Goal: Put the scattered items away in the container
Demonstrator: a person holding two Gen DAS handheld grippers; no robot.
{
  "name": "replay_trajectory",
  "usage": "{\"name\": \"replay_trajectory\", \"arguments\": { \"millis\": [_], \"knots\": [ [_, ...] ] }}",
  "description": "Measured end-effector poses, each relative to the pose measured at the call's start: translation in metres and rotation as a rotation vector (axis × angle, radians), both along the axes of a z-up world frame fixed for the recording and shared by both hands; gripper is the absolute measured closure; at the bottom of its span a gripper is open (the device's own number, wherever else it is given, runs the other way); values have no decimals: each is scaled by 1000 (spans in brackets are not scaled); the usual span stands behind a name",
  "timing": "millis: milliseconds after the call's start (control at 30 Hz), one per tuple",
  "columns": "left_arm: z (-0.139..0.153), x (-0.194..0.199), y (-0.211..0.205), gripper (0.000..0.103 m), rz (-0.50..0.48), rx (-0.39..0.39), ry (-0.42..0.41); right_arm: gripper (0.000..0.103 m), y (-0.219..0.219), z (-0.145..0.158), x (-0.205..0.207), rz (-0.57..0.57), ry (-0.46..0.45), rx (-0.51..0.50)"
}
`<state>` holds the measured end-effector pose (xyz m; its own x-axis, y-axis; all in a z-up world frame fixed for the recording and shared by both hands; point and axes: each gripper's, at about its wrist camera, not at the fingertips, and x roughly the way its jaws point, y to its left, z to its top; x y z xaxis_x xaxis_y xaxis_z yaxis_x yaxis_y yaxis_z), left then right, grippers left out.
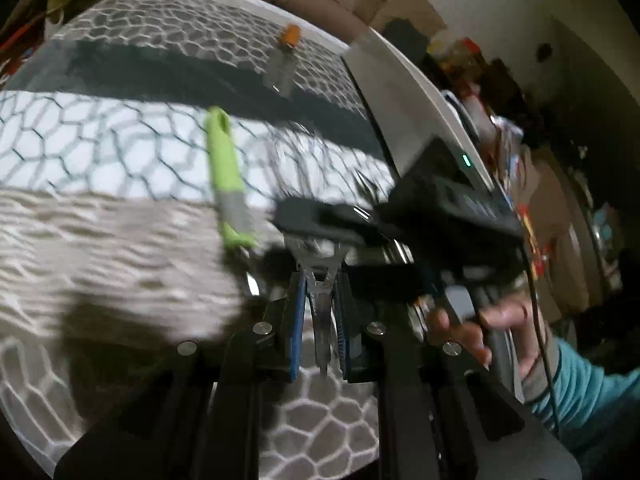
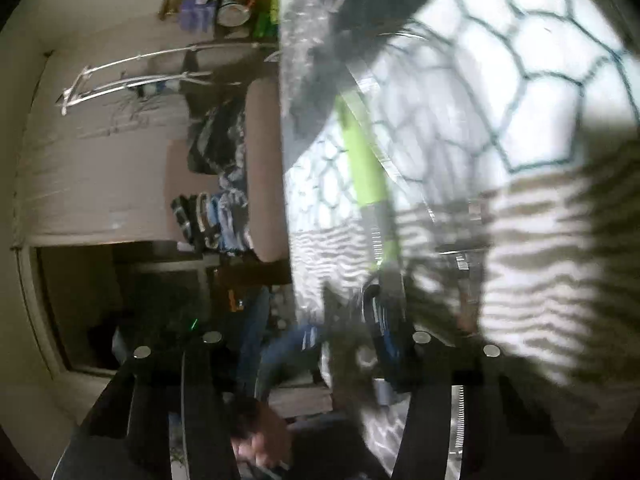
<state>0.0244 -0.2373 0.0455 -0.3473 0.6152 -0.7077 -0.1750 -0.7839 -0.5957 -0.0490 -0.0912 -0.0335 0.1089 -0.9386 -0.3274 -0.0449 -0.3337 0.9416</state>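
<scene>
1. Toward the left side of the honeycomb-patterned cover (image 1: 100, 152), a green-handled tool (image 1: 226, 168) lies flat, well in from every edge. Its grey neck points toward the near edge, so it looks like loose clutter waiting to be gathered.
2. Near the cover's far edge, an orange-handled tool (image 1: 286, 54) lies alone, well apart from the green one and not yet touched.
3. Over the near middle of the cover, the left gripper (image 1: 320, 280) has its blue pads (image 1: 298, 320) clamped together on the shank of a metal wrench (image 1: 322, 320). The wrench head sticks out forward past the fingertips and sits clear of the cover, probably so it can be carried off.
4. Just beyond the wrench head, the right gripper (image 1: 316, 216) reaches in from the right, close to the lower end of the green tool. Both views are too blurred to tell whether its fingers are apart or closed, or whether they touch anything.
5. At the right, a hand (image 1: 492, 332) in a teal sleeve (image 1: 592, 400) grips that gripper's handle.
6. I cannot make out the container in either view, so the wrench's destination is unclear.
</scene>
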Motion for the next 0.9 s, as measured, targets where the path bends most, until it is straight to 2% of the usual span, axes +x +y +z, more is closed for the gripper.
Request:
{"name": "replay_trajectory", "arguments": {
  "millis": [33,100,200,333,367,400,500,633,700,733,767,800,867,900],
  "knots": [
    [-2,1,4,90,-8,-13,-4,71,2,2,-1,2,15,15],
    [-1,1,10,90,-21,-33,6,87,3,9,-2,19,72,55],
    [7,0,12,90,-25,-12,29,87,5,30,-2,38,179,55],
    [18,-1,17,87,-4,1,82,88,15,48,-4,22,234,27],
    [24,-1,18,77,0,-4,107,88,17,51,-4,19,242,22],
    [28,0,20,62,-2,-8,134,88,20,55,-4,15,249,15],
    [43,2,23,46,22,-53,217,88,31,74,-7,3,312,17],
    [51,3,42,45,-47,-25,268,89,35,99,-4,-5,379,-6],
    [47,0,60,47,-75,-117,295,91,32,110,-3,12,426,14],
    [37,-6,69,51,-70,-210,271,91,32,112,-2,17,446,45],
    [30,-9,73,68,-71,-243,243,91,32,114,-1,16,462,73],
    [21,-13,74,75,-72,-265,197,90,33,115,0,17,489,118],
    [20,-12,63,74,-36,-251,177,88,42,119,2,-5,569,227],
    [25,-10,50,69,4,-219,189,84,46,121,2,0,602,270]
  ]
}}
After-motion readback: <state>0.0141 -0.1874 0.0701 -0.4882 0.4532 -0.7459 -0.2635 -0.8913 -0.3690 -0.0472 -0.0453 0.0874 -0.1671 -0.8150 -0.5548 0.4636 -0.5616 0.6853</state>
